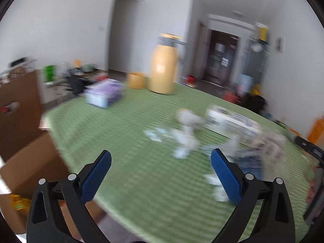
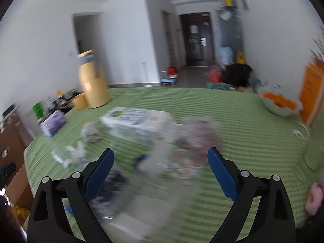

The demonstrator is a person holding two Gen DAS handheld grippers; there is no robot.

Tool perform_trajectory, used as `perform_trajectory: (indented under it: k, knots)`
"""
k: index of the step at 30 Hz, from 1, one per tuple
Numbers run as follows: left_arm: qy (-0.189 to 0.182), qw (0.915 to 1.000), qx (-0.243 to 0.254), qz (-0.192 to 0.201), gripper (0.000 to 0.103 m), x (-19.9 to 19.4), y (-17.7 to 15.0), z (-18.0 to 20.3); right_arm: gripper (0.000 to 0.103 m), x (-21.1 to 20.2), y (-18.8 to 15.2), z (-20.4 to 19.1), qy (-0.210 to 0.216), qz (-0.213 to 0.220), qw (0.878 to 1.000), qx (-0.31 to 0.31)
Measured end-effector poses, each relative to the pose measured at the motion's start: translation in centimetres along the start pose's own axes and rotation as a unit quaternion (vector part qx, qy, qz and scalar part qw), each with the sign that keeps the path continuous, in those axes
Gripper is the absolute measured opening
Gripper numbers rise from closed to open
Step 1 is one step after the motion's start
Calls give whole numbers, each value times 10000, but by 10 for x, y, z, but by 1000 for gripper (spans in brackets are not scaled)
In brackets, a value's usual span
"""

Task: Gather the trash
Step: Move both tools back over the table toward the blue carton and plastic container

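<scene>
While both your left tool and right tool gape empty, you're approaching the crumpled wrappers on the worktop; next, straddle one piece.

Two blurred fisheye views look forward and slightly down, low over a desk with a green striped cloth. The left view sits near its left edge, the right view nearer the middle. Both share the tall yellow thermos jug and white rectangular carton.
</scene>
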State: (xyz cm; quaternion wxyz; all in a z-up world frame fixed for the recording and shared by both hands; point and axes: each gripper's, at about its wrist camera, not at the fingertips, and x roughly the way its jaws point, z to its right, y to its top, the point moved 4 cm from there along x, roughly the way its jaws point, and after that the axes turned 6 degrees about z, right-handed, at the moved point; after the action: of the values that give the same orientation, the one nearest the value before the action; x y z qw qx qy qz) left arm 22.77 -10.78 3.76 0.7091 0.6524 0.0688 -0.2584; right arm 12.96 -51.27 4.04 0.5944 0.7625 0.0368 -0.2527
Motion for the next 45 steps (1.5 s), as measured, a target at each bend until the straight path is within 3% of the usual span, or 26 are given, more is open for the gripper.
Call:
perform_trajectory:
  k: [2, 7, 11, 13, 17, 22, 26, 27, 30, 34, 38, 41, 45]
  knots:
    - [-426, 9986, 218, -222, 95, 13, -6, 37, 90, -1, -3, 22, -83, -23, 9998, 156]
    - [-1381, 9849, 577, -873, 95, 47, -25, 105, 90, -2, -14, 50, -152, -202, 9991, 333]
    - [-2143, 9611, 507, -1667, 95, 81, -41, 144, 89, -3, -22, 60, -84, -323, 9990, 308]
    - [-2189, 9563, 571, -1853, 94, 94, -47, 155, 90, -5, -26, 65, -52, -371, 9988, 302]
    - [-1971, 9519, 684, -2242, 66, 119, -59, 165, 90, -8, -33, 69, 68, -481, 9982, 338]
    - [-1894, 9499, 742, -2373, 65, 113, -60, 165, 90, -8, -49, 72, 196, -676, 9968, 385]
    - [-2033, 9369, 774, -2735, 66, 118, -72, 163, 90, 0, -52, 70, 254, -783, 9955, 463]
    - [-2004, 9369, 710, -2774, 60, 119, -75, 163, 90, 1, -52, 69, 283, -789, 9954, 467]
    - [-2007, 9445, 758, -2489, 60, 111, -69, 166, 90, 3, -51, 64, 334, -797, 9953, 445]
    - [-2065, 9608, 833, -1650, 60, 77, -36, 165, 90, 6, -47, 60, 388, -819, 9949, 446]
    - [-1760, 9773, 685, -958, 59, 51, 0, 144, 90, 16, -36, 49, 490, -899, 9935, 502]
    - [-1507, 9847, 551, -675, 59, 39, 14, 123, 89, 37, -28, 29, 308, -1142, 9917, 511]
    - [-1384, 9878, 466, -548, 60, 29, 20, 99, 89, 64, -21, -1, -105, -1343, 9908, 125]
